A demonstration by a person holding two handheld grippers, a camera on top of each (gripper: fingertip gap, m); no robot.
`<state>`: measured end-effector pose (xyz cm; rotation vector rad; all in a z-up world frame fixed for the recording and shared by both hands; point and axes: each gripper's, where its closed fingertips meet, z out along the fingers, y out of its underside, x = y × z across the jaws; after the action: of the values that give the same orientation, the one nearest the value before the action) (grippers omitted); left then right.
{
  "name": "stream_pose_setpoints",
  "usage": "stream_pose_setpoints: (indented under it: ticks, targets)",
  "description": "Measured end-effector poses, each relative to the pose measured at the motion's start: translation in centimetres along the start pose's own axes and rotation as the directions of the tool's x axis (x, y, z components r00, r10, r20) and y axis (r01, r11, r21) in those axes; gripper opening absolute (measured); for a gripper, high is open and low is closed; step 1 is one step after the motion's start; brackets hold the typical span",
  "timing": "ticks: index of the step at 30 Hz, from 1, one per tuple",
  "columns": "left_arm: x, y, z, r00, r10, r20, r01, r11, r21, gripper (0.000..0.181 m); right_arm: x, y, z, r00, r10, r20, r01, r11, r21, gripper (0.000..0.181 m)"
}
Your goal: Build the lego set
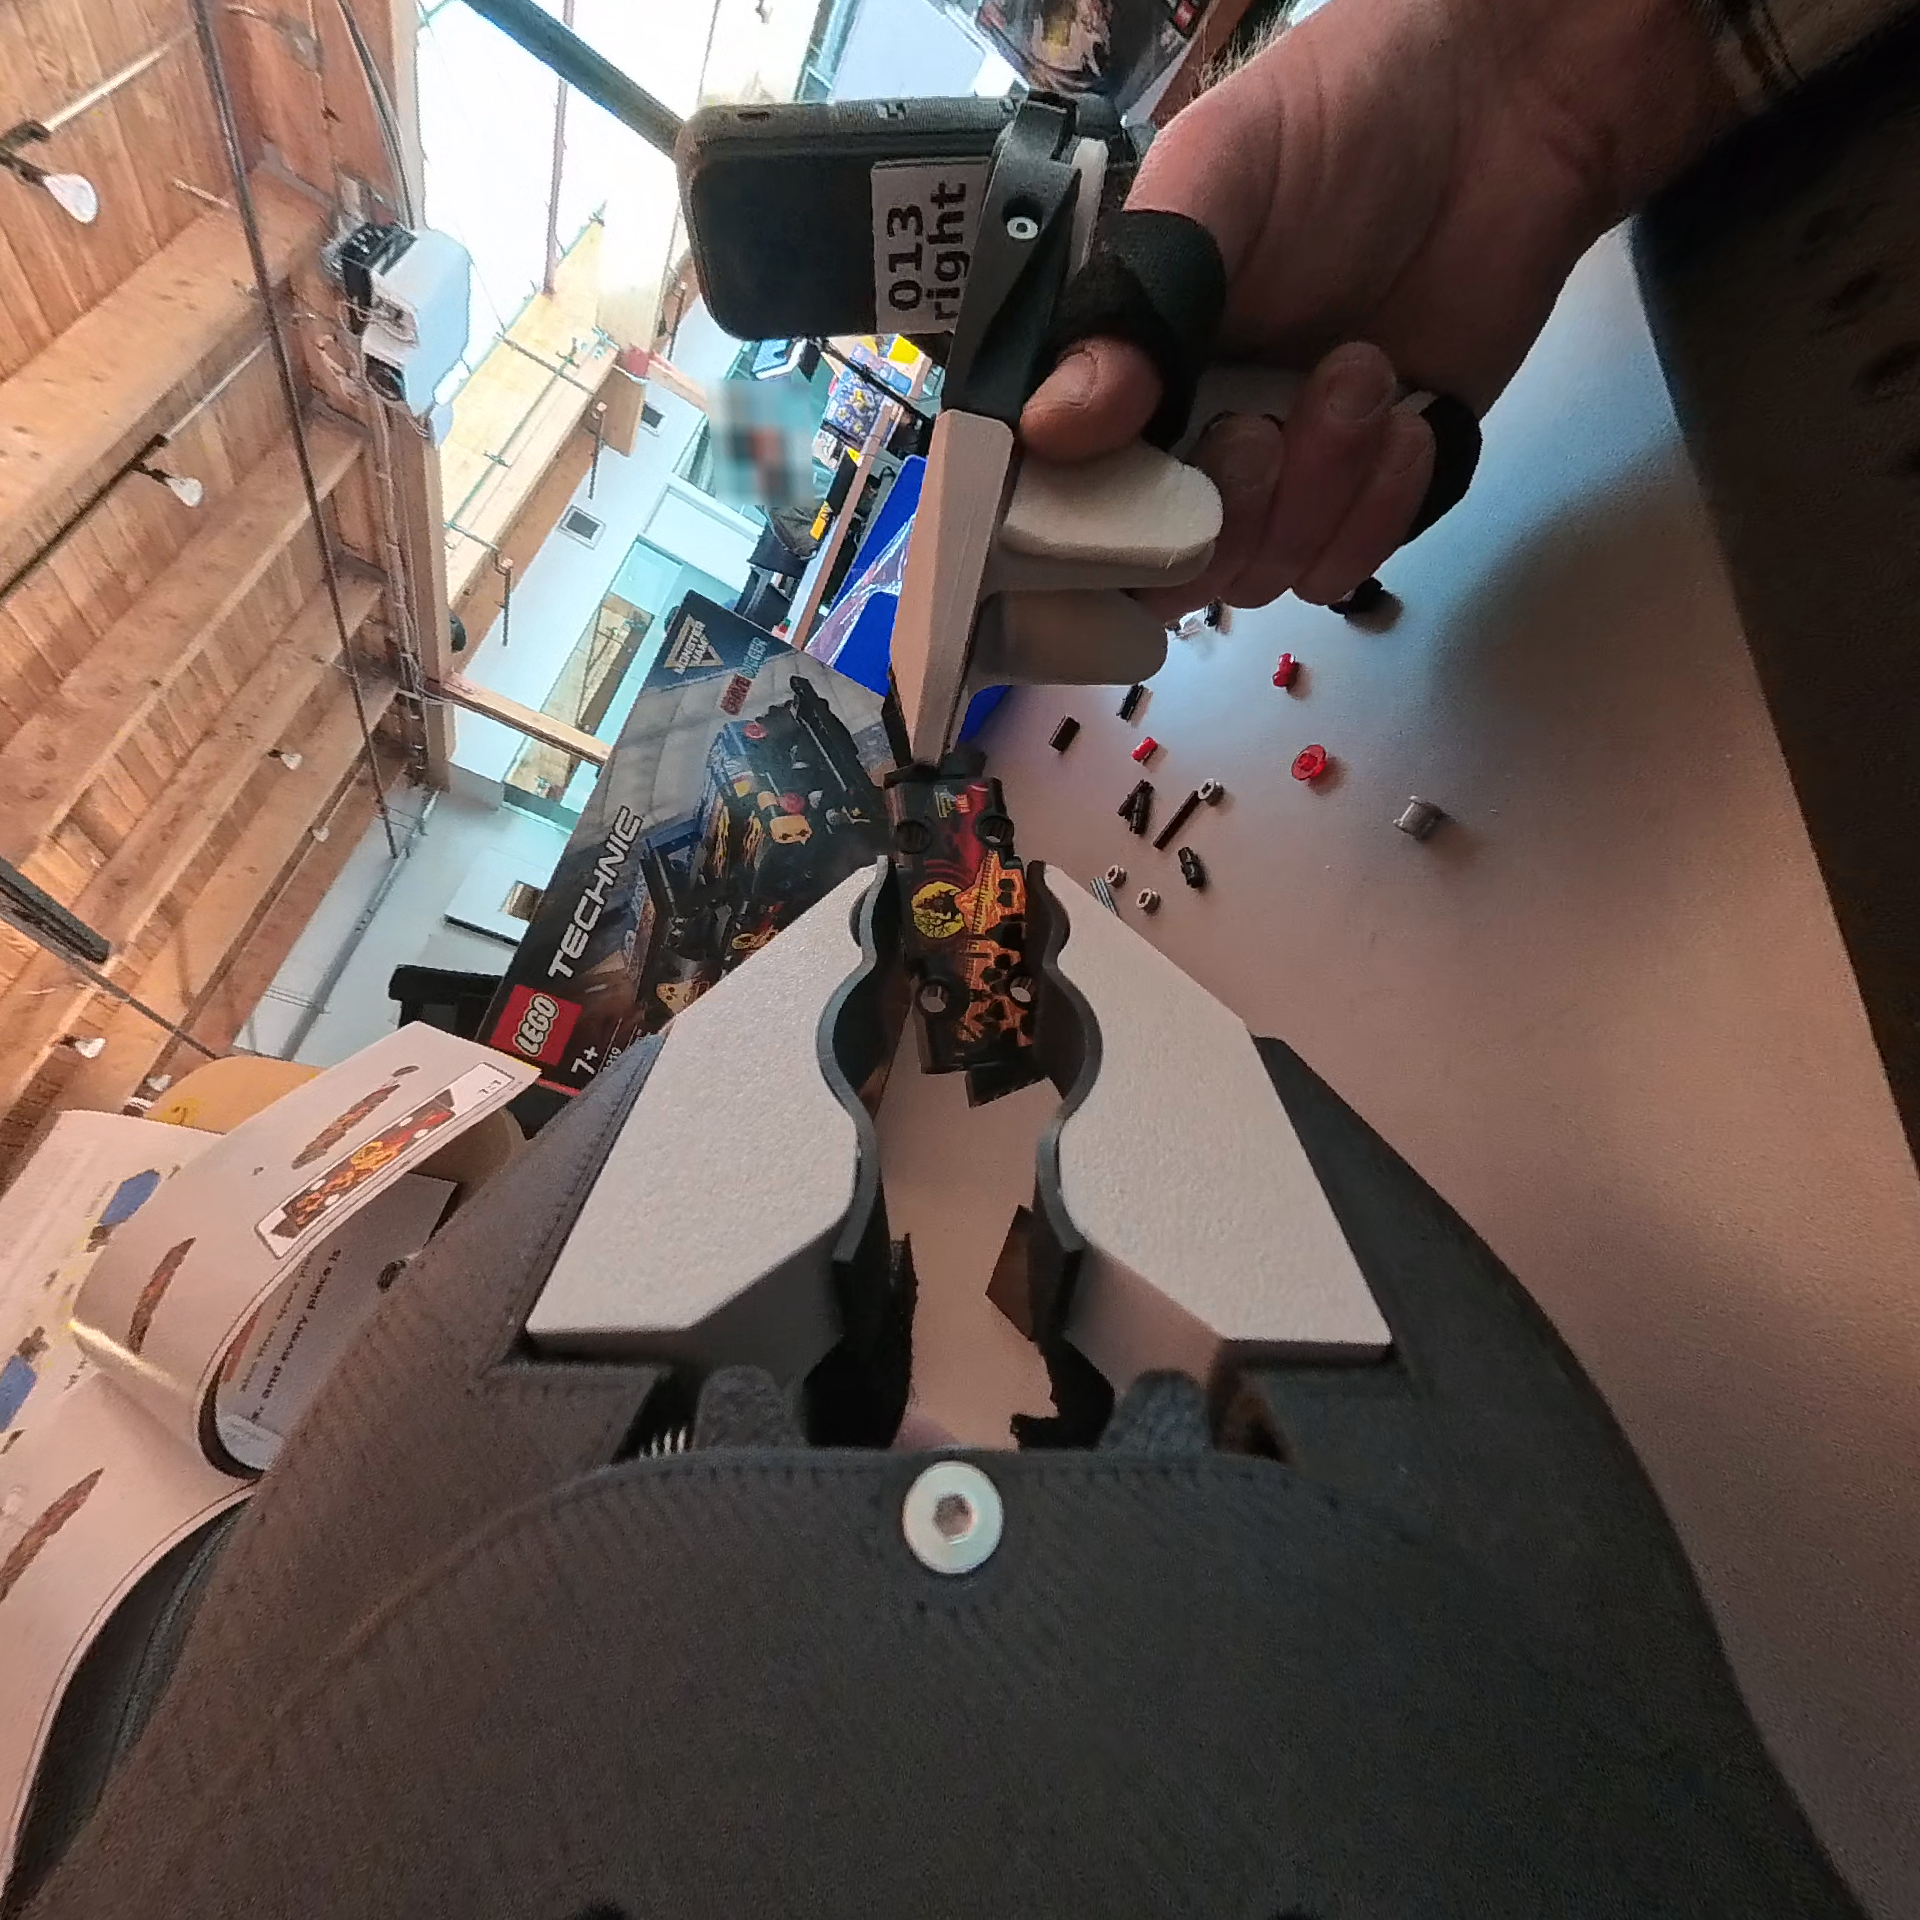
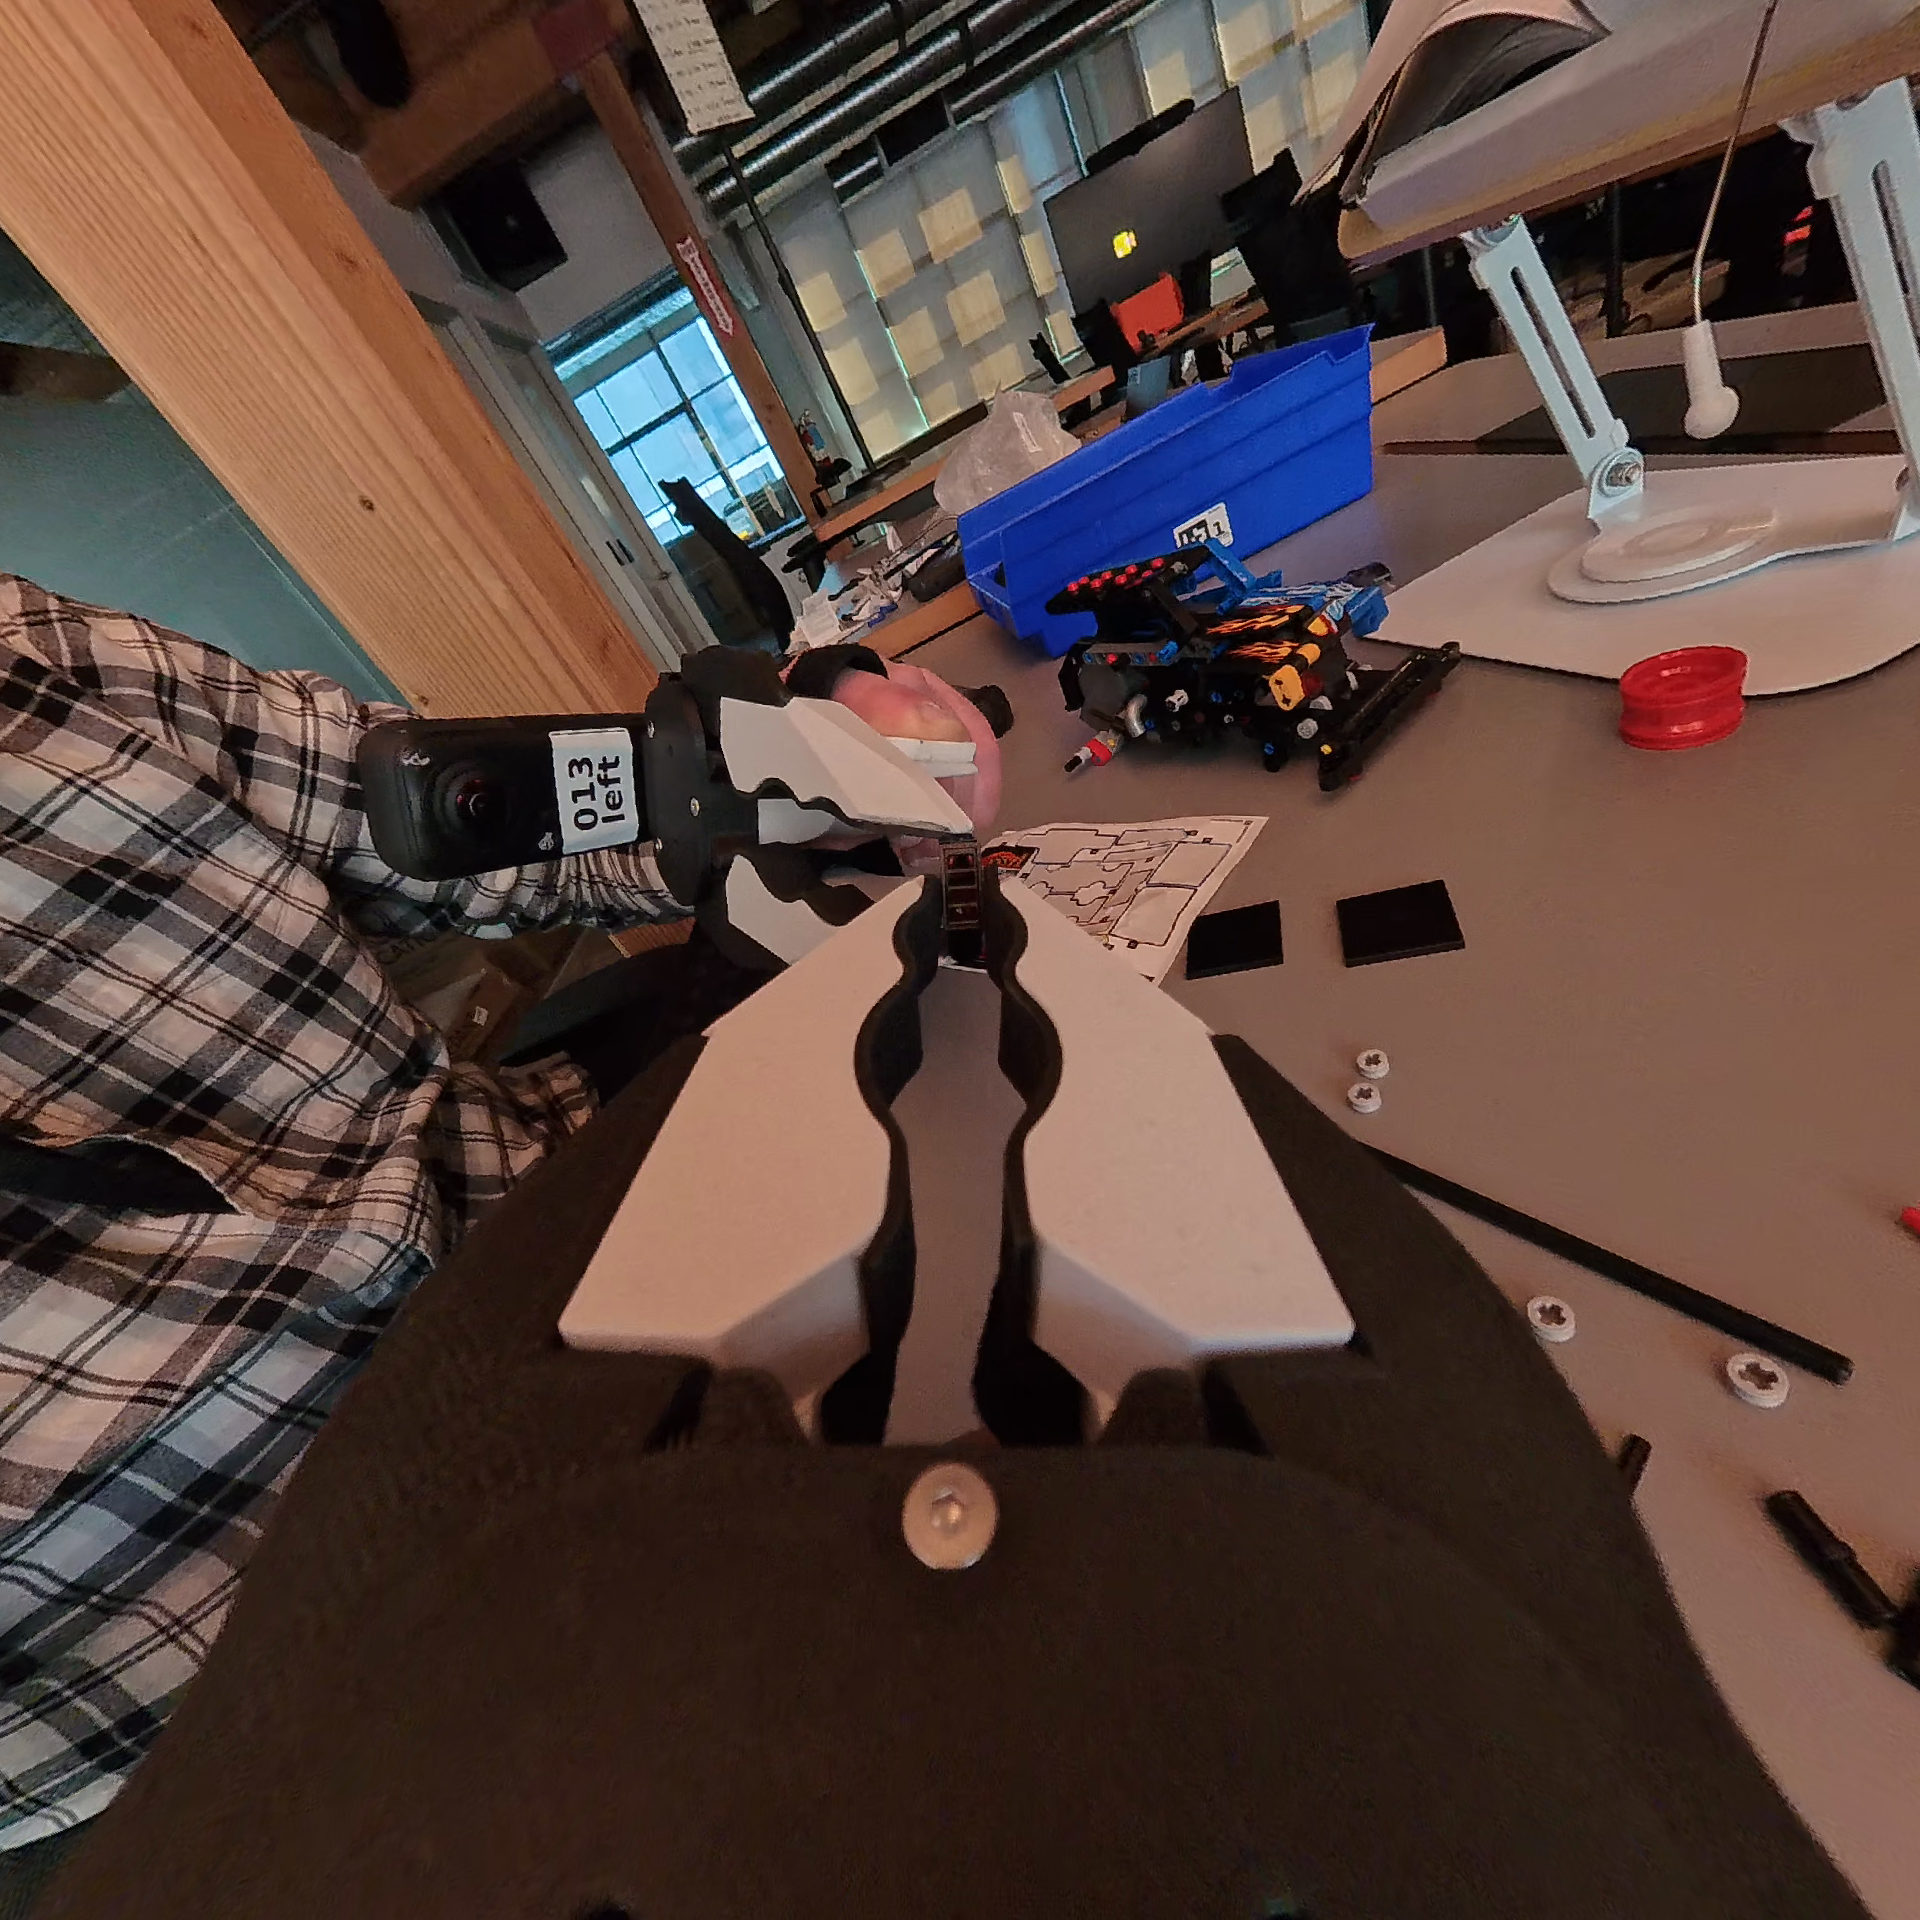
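A black lego panel with a flame sticker (image 1: 971,940) is held up off the grey table (image 1: 1455,1039). My left gripper (image 1: 961,899) is shut on its sides. My right gripper (image 1: 927,764) comes down from above, held by a hand, and pinches the panel's top end. In the right wrist view the panel (image 2: 958,902) shows edge-on between my right gripper's tips (image 2: 958,896). The left gripper (image 2: 961,831) reaches in from the left onto the same panel. A partly built blue and black truck (image 2: 1226,665) stands farther back on the table.
The table holds a sticker sheet (image 2: 1132,873), two black square tiles (image 2: 1233,938), a red wheel rim (image 2: 1683,696), a blue bin (image 2: 1174,488), a white stand base (image 2: 1683,551) and loose pins (image 1: 1174,821). The set's box (image 1: 675,883) and an open instruction booklet (image 1: 208,1299) are at the left. Only a small space, under 4 cm, lies between the two pairs of fingers.
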<state>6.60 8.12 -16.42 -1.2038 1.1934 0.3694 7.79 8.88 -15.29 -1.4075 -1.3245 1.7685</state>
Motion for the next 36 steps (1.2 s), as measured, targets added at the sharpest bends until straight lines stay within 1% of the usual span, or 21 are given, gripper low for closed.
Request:
stream_pose_setpoints:
  ticks: [9, 14, 17, 19, 21, 25, 30, 34, 36]
  targets:
    - [0.1, -0.2, 0.0, 1.000, -0.010, -0.003, 0.010, 1.000, 0.004, 0.022, 0.0, 0.1, 0.1, 0.999, 0.036, 0.012, -0.036, 0.999, 0.003, 0.006]
    - [0.2, 0.1, 0.2, 1.000, -0.021, -0.009, 0.021, 1.000, -0.008, 0.022, 0.2, 0.2, 0.2, 1.000, 0.027, -0.006, -0.027, 1.000, 0.000, 0.006]
    - [-0.1, 0.2, 0.4, 0.998, -0.066, -0.018, 0.066, 0.998, -0.015, 0.022, 0.4, -0.2, 0.0, 1.000, 0.011, -0.027, -0.011, 1.000, 0.012, 0.006]
    - [-0.3, 0.3, 0.6, 0.997, -0.074, -0.013, 0.074, 0.997, -0.025, 0.023, 0.5, -0.4, -0.3, 0.999, 0.019, -0.029, -0.018, 1.000, 0.023, 0.009]
    - [-0.3, 0.5, 0.7, 0.996, -0.090, -0.016, 0.090, 0.995, -0.033, 0.023, 0.6, -0.5, -0.6, 0.999, 0.019, -0.033, -0.018, 0.999, 0.031, 0.008]
    - [-0.4, 0.8, 0.8, 0.992, -0.124, -0.024, 0.123, 0.992, -0.041, 0.023, 0.8, 0.0, -0.3, 0.999, 0.016, -0.046, -0.016, 1.000, 0.001, 0.012]
    - [-0.2, 0.8, 1.0, 0.990, -0.138, -0.035, 0.137, 0.990, -0.042, 0.023, 1.3, 0.2, -0.3, 0.998, 0.012, -0.069, -0.013, 1.000, -0.007, 0.010]
    - [0.0, 0.6, 1.2, 0.989, -0.143, -0.039, 0.141, 0.989, -0.039, 0.023, 1.6, 0.4, -0.3, 0.996, 0.020, -0.082, -0.021, 1.000, -0.011, 0.011]
    - [0.0, 0.5, 1.2, 0.989, -0.146, -0.040, 0.144, 0.989, -0.034, 0.023, 1.6, 0.6, -0.2, 0.996, 0.026, -0.082, -0.028, 0.999, -0.020, 0.017]
